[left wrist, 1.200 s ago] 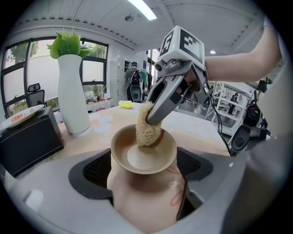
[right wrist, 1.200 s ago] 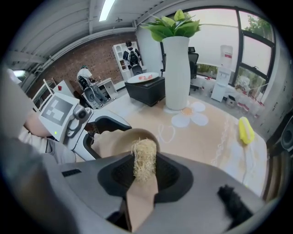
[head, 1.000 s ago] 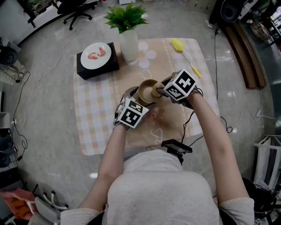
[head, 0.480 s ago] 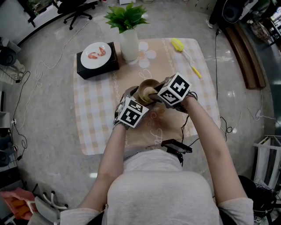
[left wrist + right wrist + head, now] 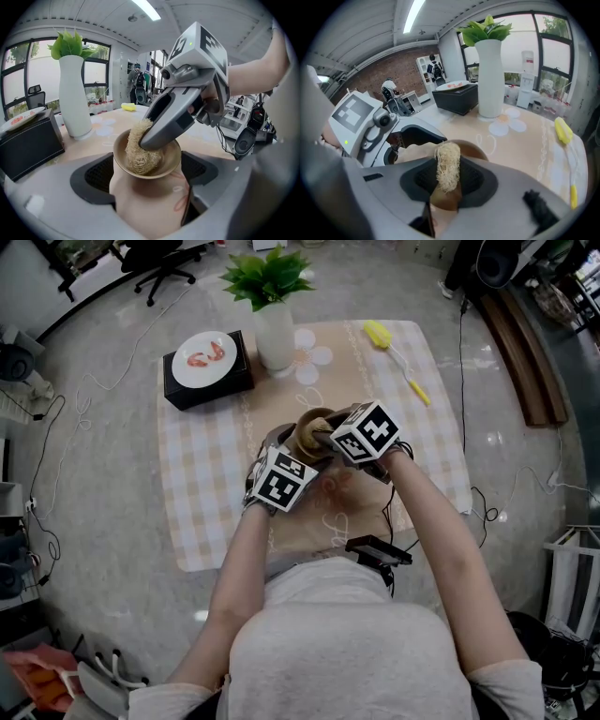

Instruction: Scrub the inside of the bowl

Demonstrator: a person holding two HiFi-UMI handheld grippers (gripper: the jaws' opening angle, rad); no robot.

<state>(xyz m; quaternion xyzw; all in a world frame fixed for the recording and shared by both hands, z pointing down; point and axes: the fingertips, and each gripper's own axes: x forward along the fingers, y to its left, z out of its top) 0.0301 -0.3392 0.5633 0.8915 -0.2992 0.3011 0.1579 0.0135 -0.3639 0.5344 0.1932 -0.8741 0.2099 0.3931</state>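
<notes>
- Loofah fibre, pale and straw-coloured, makes up the scrubber (image 5: 139, 154). The right hand-held gripper (image 5: 447, 174) pinches it narrowly between its jaws and pushes it down into the bowl (image 5: 174, 158).
- The left hand-held gripper (image 5: 147, 190) is clamped on the tan bowl's outer wall, 1 jaw on each side. It holds the bowl over the middle of the bench (image 5: 202, 493), mouth turned up toward the scrubber.
- To do this step well, I judge the left grip must be firm enough that the bowl cannot twist under the pressure.
- The loofah should sweep round the wall and across the base rather than work 1 spot.
- Only the fibre should touch the glaze. The grey jaw tips sit close to the rim, so a shallower angle would help there.
- A beige-and-white checked cloth (image 5: 187, 521) with flower prints covers the bench.
- Beyond the bowl stand a white vase (image 5: 275, 338) of green leaves and a black box (image 5: 239, 381) carrying a white plate (image 5: 192, 371) with something red on it.
- A yellow brush (image 5: 380, 336) lies near the far right edge, well apart from the bowl.
- The floor (image 5: 103, 549) is glossy grey with loose cables, and an office chair (image 5: 159, 263) stands farther off.
- The gripper views show large windows, a brick wall and ceiling strip lights.
</notes>
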